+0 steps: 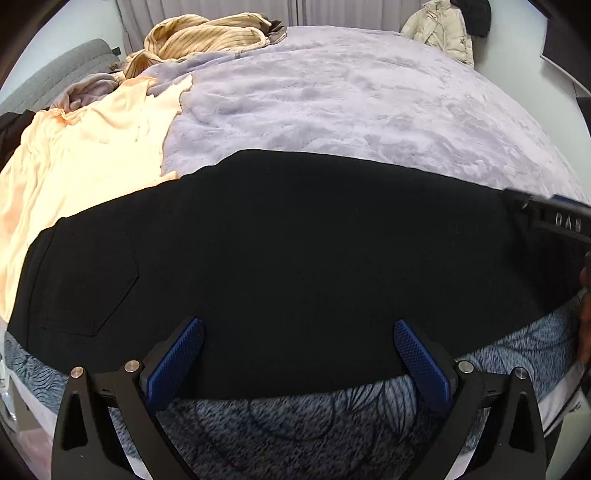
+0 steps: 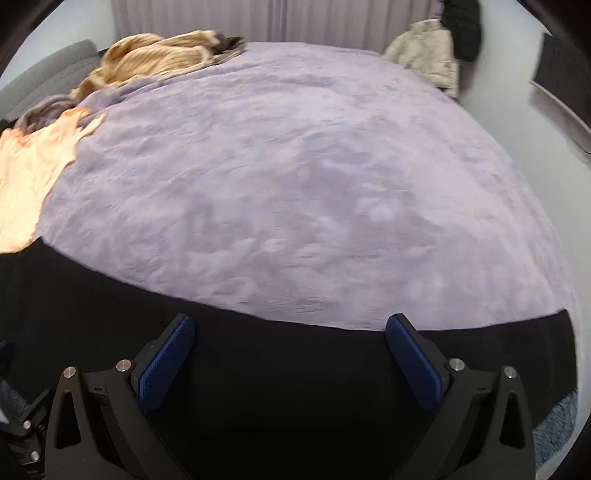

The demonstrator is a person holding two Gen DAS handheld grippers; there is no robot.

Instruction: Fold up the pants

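Observation:
Black pants point(image 1: 280, 258) lie flat across the near edge of a bed, stretching left to right; a back pocket point(image 1: 85, 284) shows at their left end. My left gripper point(image 1: 297, 332) hovers over their near edge, open, nothing between its blue pads point(image 1: 173, 365). In the right wrist view the same pants point(image 2: 295, 369) fill the bottom of the frame, and my right gripper point(image 2: 290, 325) stands open above them near their far edge. The right gripper's body point(image 1: 554, 218) pokes in at the right edge of the left wrist view.
A lilac fleece blanket point(image 1: 351, 103) covers the bed. A peach garment point(image 1: 85, 155) lies at the left beside the pants, with a tan striped garment point(image 1: 207, 37) heaped at the far left. A cream jacket point(image 1: 439, 29) hangs at the far right. A patterned grey sheet point(image 1: 295, 424) shows below the pants.

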